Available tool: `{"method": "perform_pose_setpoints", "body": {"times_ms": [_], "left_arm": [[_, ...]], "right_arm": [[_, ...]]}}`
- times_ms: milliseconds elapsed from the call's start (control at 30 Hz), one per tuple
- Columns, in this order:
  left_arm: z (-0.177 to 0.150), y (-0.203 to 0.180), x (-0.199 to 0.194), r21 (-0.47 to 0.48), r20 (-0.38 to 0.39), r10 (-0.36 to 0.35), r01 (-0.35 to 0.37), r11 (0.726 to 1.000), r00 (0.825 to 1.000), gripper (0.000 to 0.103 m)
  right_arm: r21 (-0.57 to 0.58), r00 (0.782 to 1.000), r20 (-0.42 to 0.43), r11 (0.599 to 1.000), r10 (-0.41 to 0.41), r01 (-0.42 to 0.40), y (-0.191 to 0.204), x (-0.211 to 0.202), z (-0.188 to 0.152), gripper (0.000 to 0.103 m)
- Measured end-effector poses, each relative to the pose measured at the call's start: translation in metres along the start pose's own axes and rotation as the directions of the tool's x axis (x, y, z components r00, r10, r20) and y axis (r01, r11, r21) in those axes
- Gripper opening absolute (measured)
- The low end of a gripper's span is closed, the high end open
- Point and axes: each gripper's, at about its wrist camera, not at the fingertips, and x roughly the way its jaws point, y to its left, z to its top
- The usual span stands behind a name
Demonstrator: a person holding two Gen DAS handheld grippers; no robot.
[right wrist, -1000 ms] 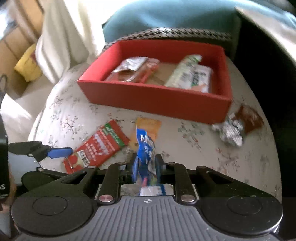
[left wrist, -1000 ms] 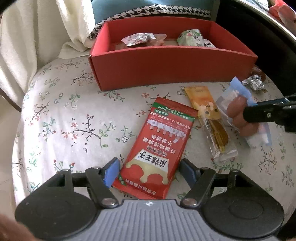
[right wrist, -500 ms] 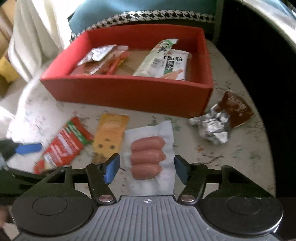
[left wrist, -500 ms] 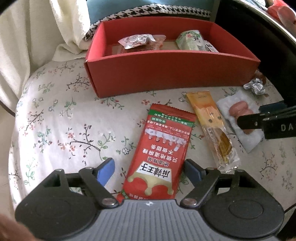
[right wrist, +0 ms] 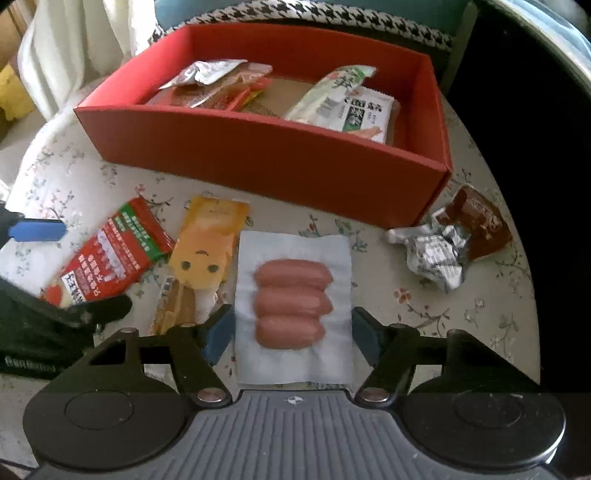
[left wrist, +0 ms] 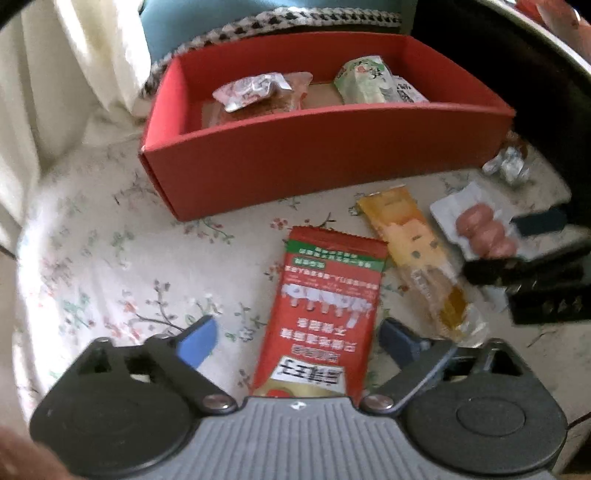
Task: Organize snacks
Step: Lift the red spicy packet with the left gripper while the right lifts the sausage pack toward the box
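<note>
A red snack packet (left wrist: 328,295) lies flat on the floral cloth. My left gripper (left wrist: 297,341) is open, with one blue finger on either side of the packet's near end, not pressing it. A clear pack of three sausages (right wrist: 293,302) lies flat beside a yellow packet (right wrist: 207,251). My right gripper (right wrist: 292,332) is open just over the sausage pack's near half, its pads apart from the pack. The red box (right wrist: 258,155) stands behind and holds several packets. In the left wrist view the right gripper's fingers (left wrist: 539,221) flank the sausage pack (left wrist: 480,232).
A crumpled foil and brown wrapper (right wrist: 450,243) lies right of the box's corner. The round table's edge (right wrist: 532,295) drops off at the right into dark. White curtain (left wrist: 74,74) and a teal cushion (left wrist: 258,11) stand behind the box. Bare cloth (left wrist: 92,258) stretches left of the red packet.
The right gripper opened and let go of the sausage pack, which now lies flat on the cloth. The left gripper's jaws widened and it moved in over the red packet.
</note>
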Motion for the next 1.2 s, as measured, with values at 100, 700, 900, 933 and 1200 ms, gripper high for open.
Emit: {"method": "perform_pose_setpoints", "body": {"times_ms": [100,700,900,933,1200], "left_arm": [[-0.002,-0.005,-0.010,0.022,0.014,-0.006,0.005,1.000,1.000,0.048],[0.004,0.020,-0.039,-0.115,0.122,-0.065,0.080,0.990,0.990,0.044],[0.007,0.015,-0.046,-0.098,0.154,-0.060,0.076,0.992,0.986,0.044],[0.008,0.015,-0.048,-0.098,0.160,-0.063,0.079,0.992,0.985,0.044],[0.016,0.018,-0.055,-0.113,0.202,-0.050,0.074,0.991,0.978,0.044]], "right_arm": [[-0.002,1.000,-0.001,1.000,0.001,-0.001,0.002,-0.002,-0.003,0.074],[0.118,0.986,0.157,0.991,0.050,-0.069,-0.022,-0.042,0.006,0.073],[0.117,0.980,0.188,0.989,0.066,-0.089,-0.019,-0.050,0.012,0.074],[0.118,0.979,0.193,0.989,0.067,-0.091,-0.018,-0.051,0.013,0.074],[0.129,0.971,0.228,0.986,0.072,-0.104,-0.018,-0.058,0.023,0.074]]}}
